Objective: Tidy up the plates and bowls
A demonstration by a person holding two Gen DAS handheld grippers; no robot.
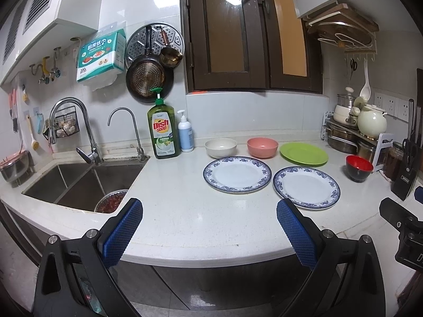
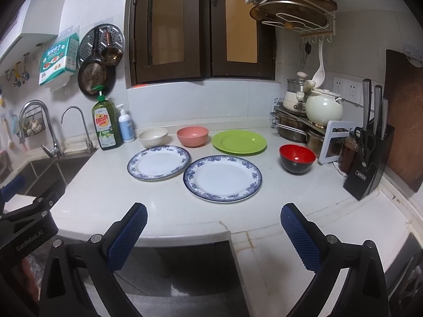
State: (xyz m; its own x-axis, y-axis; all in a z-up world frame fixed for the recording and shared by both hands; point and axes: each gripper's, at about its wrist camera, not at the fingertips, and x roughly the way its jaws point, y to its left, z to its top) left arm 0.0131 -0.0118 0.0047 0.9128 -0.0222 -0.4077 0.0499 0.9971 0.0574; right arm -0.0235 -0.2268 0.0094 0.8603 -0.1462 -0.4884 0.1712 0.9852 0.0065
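Two blue-rimmed white plates lie side by side on the white counter: the left plate (image 1: 237,174) (image 2: 159,162) and the right plate (image 1: 306,187) (image 2: 223,178). Behind them stand a cream bowl (image 1: 220,147) (image 2: 153,137), a pink bowl (image 1: 262,147) (image 2: 192,136) and a green plate (image 1: 304,153) (image 2: 239,141). A red-and-black bowl (image 1: 359,168) (image 2: 297,158) sits to the right. My left gripper (image 1: 210,211) and right gripper (image 2: 213,212) hover open at the counter's front edge, both holding nothing.
A sink (image 1: 79,185) lies at the left, with a dish soap bottle (image 1: 163,129) and a pump bottle (image 1: 185,132) beside it. A pot rack (image 2: 304,124) and a knife block (image 2: 367,163) crowd the right corner. The counter's front edge (image 2: 185,235) is just ahead.
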